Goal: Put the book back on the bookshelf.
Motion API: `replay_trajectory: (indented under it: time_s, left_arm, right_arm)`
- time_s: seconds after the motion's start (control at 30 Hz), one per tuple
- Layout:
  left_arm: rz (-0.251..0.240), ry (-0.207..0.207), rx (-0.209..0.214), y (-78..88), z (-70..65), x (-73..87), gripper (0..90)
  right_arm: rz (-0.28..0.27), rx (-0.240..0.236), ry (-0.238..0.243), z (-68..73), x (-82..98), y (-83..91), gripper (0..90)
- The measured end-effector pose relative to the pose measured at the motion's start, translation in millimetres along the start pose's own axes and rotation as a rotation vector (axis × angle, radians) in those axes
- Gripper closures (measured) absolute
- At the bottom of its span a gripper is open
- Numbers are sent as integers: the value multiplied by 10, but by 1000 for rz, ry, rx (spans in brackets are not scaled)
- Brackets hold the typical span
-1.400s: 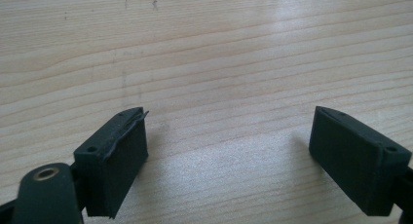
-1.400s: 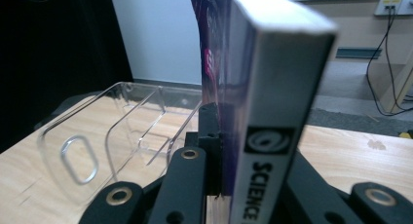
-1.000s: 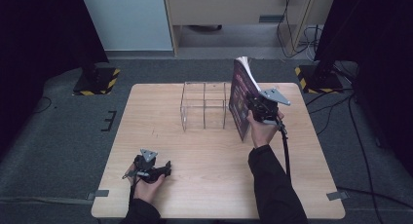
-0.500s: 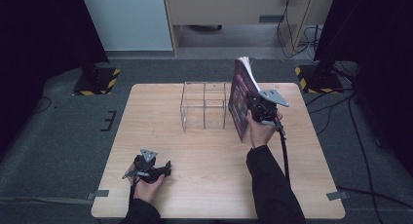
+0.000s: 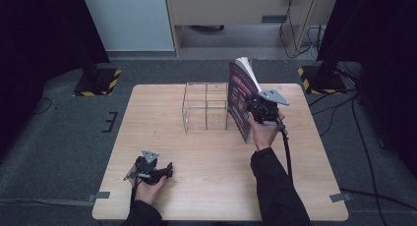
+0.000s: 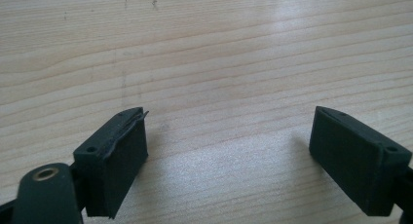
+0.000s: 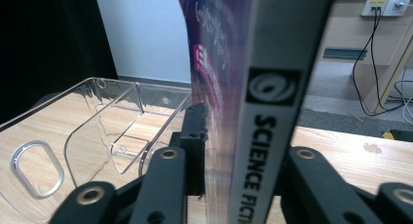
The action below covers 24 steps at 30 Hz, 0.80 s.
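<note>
A book with a dark purple cover stands upright on its edge on the table, tilted, beside the right end of a clear plastic divider rack. My right gripper is at the book's spine, one jaw on each side. Its jaws have just been opening, and the book is still between them with the pads close to the cover. My left gripper rests low near the front left of the table, jaws wide apart over bare wood, holding nothing.
The wooden table has bare room in front of the rack and between the two hands. The rack's clear compartments stand open toward my right gripper. Dark floor, cables and stand bases surround the table.
</note>
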<state>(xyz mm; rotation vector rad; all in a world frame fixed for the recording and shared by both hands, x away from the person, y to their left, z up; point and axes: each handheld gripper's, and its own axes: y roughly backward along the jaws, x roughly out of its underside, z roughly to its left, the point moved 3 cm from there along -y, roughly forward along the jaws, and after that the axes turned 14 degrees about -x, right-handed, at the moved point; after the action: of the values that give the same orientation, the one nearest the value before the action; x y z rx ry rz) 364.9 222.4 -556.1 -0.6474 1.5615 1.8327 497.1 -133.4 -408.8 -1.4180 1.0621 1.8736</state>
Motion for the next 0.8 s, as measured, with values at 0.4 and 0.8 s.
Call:
replay_trajectory:
  time_s: [0.4,0.8]
  left_arm:
    - [0,0,0,-1,-1,0,129]
    - [0,0,0,-1,-2,-1,128]
  right_arm:
    - [12,-21,17,-18,7,66,502]
    - [12,-42,8,-47,42,133,345]
